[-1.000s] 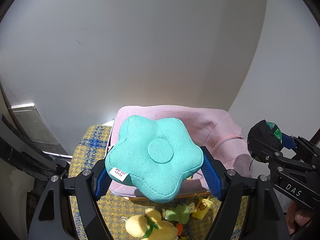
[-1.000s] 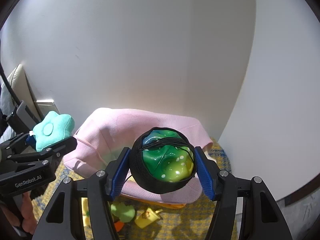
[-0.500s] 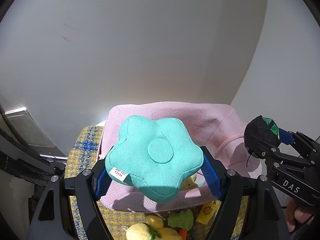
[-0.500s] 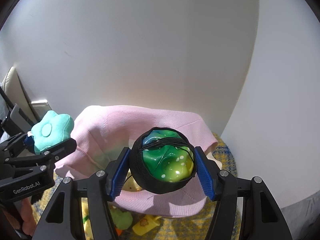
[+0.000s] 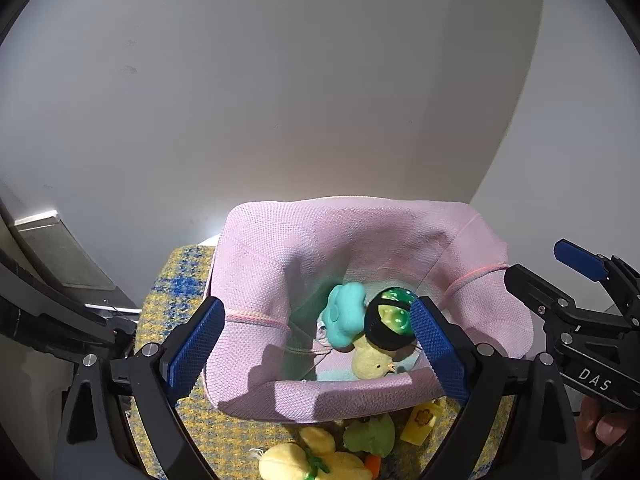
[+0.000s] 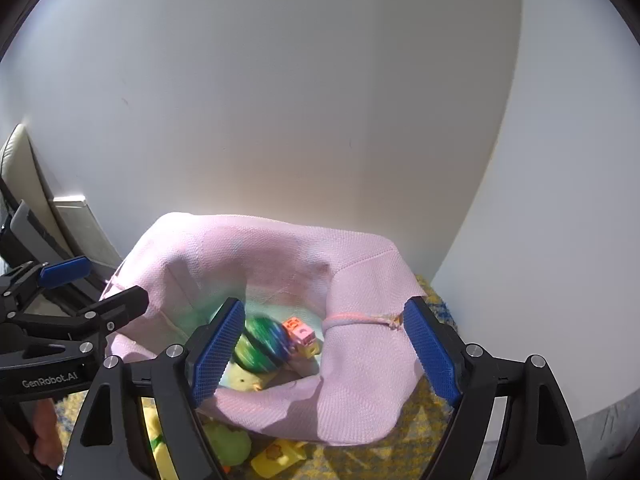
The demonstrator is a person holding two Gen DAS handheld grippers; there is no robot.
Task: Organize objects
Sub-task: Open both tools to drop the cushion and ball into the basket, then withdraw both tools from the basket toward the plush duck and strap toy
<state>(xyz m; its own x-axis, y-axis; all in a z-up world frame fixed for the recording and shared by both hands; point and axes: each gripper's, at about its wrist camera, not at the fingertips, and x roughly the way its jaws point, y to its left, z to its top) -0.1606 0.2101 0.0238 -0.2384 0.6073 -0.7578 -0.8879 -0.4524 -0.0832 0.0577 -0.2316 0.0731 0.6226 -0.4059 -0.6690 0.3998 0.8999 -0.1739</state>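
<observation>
Left hand-held gripper [image 5: 316,354], right hand-held gripper [image 6: 326,350]: jaws apart, empty, above pink fabric bin [image 5: 492,312]. Teal flower plush [image 5: 345,314], green netted ball [image 5: 390,320]: inside bin, possibly unsettled. Next: collect loose toys [image 5: 368,434] off yellow checked cloth [image 5: 168,300]; avoid snagging rim.

Each gripper is built from matte black angular frames, with triangular cut-outs in the arms and silver round-headed screws set at the joints; the left gripper [image 5: 316,344] and the right gripper [image 6: 324,350] both carry blue fingers [image 5: 192,346] faced with a fine cross-hatched grip texture. White lettering is printed on the bodies: "DAS" is read on the right unit and "GenRobot.AI" on the left unit, each seen from the other's camera. Bare skin of the person's right hand [image 5: 600,428] is glimpsed at the lower frame edge.
</observation>
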